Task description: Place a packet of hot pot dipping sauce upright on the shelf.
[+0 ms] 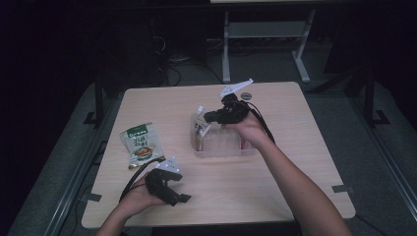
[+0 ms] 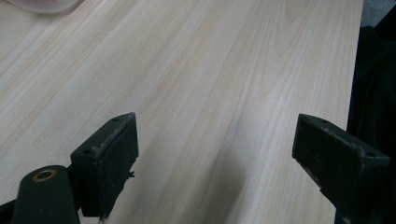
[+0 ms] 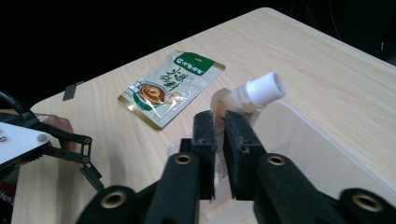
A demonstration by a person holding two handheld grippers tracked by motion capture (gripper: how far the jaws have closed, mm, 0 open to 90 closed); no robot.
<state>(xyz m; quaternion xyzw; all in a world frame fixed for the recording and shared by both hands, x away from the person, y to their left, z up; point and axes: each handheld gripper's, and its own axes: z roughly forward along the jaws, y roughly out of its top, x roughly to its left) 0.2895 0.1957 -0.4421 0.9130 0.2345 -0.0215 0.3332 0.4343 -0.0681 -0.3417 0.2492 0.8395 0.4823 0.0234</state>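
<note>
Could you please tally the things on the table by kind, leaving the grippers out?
Spouted pouch: 1
Flat sauce packet: 1
Clear plastic bin: 1
Small dark round thing near the far edge: 1, too small to identify
Total: 4

A: What is found on the tabletop?
B: A clear bin is placed near the middle; a spouted pouch is stood in its left end.
A: And left of it?
B: A flat sachet is laid well apart, toward the left edge.
</note>
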